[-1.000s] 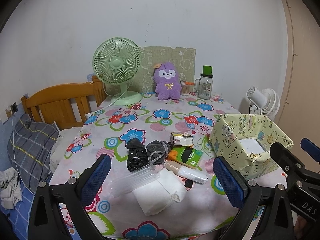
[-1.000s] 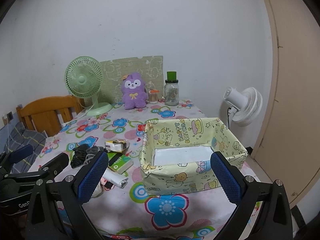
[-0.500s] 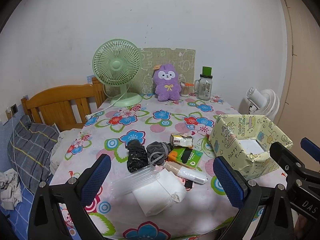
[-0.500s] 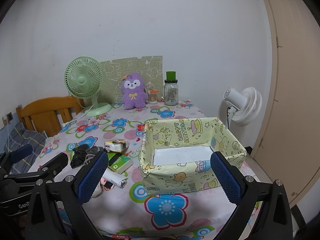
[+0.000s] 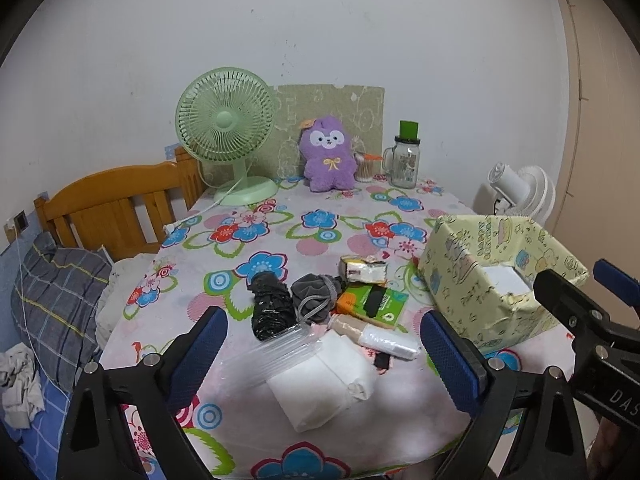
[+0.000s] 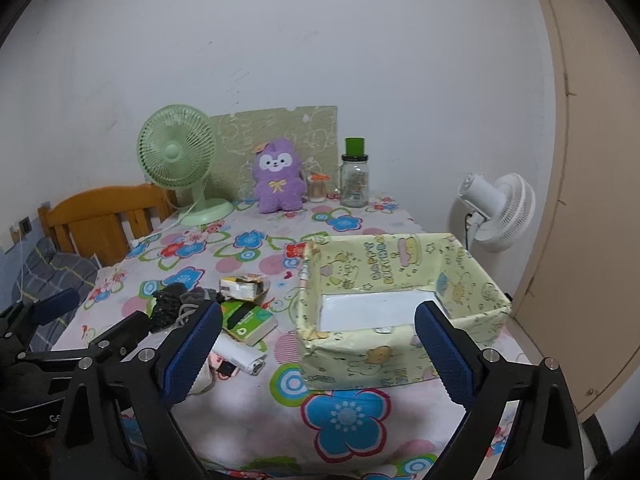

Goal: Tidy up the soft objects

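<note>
Though flat, white roll point(image 5: 376, 336) lengthwise left-right.

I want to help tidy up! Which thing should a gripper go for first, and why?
Probably the left gripper should ease forward and down to the white pouch: it lies nearest, right between the open fingers, with nothing on top. The yellow box beside the pile looks empty. The right gripper holds nothing, its jaws closing slightly.

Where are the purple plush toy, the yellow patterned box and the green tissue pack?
purple plush toy point(image 5: 329, 160), left wrist view, on its belly.
yellow patterned box point(image 6: 376, 360), right wrist view, on its near outer wall.
green tissue pack point(image 5: 388, 304), left wrist view, on its top face.
</note>
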A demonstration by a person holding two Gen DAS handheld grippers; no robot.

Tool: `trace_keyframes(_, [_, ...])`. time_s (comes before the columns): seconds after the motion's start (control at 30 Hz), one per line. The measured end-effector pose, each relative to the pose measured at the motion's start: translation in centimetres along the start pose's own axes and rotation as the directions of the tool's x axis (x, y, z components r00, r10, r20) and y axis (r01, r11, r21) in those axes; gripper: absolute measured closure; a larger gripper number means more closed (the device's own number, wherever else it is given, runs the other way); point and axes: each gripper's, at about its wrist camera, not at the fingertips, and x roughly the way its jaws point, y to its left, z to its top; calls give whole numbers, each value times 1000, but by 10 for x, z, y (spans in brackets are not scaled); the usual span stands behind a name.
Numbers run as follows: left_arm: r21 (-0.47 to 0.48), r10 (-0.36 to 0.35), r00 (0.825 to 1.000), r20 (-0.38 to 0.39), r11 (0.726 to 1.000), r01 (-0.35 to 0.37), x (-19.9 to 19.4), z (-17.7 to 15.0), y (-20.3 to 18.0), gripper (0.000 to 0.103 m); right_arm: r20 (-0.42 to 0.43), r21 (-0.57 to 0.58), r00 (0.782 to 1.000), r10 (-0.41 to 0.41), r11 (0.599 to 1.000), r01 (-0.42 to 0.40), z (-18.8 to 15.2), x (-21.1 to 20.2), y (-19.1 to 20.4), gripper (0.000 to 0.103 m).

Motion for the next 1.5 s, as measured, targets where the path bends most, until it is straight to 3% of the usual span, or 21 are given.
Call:
trace_keyframes(0.6, [5, 18, 995, -99, 1000, -17, 38, -16, 41, 9, -85, -46, 994, 64, 997, -68, -3, 44, 55, 14])
trace_keyframes(1.07, [-22, -27, 978, -209, 999, 23, 78, -36, 54, 9, -191, -90, 978, 83, 991, -102, -20, 80, 86, 20])
trace_keyframes(1.37, [-39, -51, 966, -253, 998, 43, 98, -41, 56, 23, -252, -95, 965, 79, 990, -105, -29, 105, 95, 20])
trace_keyframes(1.5, [-32, -66, 965, -253, 998, 60, 104, -40, 54, 31, -278, -71, 956, 90, 991, -114, -31, 119, 94, 25])
